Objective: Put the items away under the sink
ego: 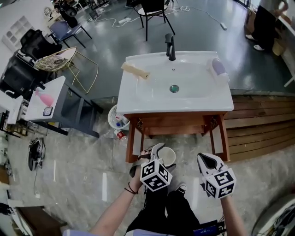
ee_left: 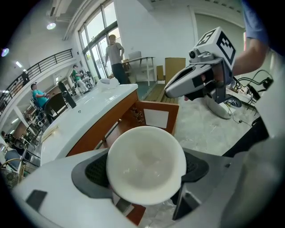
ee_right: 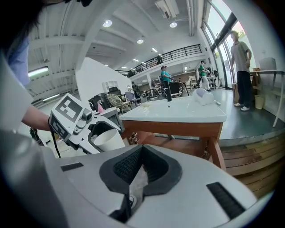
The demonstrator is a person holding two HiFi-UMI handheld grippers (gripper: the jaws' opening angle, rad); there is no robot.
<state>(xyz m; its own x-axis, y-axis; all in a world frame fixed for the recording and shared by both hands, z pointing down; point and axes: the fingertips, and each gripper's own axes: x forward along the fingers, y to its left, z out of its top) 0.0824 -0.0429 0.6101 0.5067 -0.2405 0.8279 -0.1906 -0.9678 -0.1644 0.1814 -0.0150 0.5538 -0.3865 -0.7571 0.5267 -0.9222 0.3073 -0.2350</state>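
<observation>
My left gripper point(ego: 159, 153) is shut on a white cup point(ego: 168, 156), held in front of the wooden vanity point(ego: 177, 120) below the white sink point(ego: 133, 99). In the left gripper view the cup point(ee_left: 146, 164) sits mouth-up between the dark pads point(ee_left: 95, 171). To its right, my right gripper point(ego: 208, 161) is shut and holds nothing; its pads point(ee_right: 129, 167) meet in the right gripper view. A tan roll-shaped item point(ego: 135, 71) lies on the sink's left rim. A lilac-and-white item point(ego: 218, 67) lies on its right rim. A black faucet point(ego: 170, 46) stands at the back.
A white basket point(ego: 116, 119) with bottles stands on the floor left of the vanity. Beyond it is a grey side table point(ego: 60, 103). Wooden steps point(ego: 262, 124) run to the right. A black chair point(ego: 154, 11) stands behind the sink, and a person point(ego: 265, 20) is at far right.
</observation>
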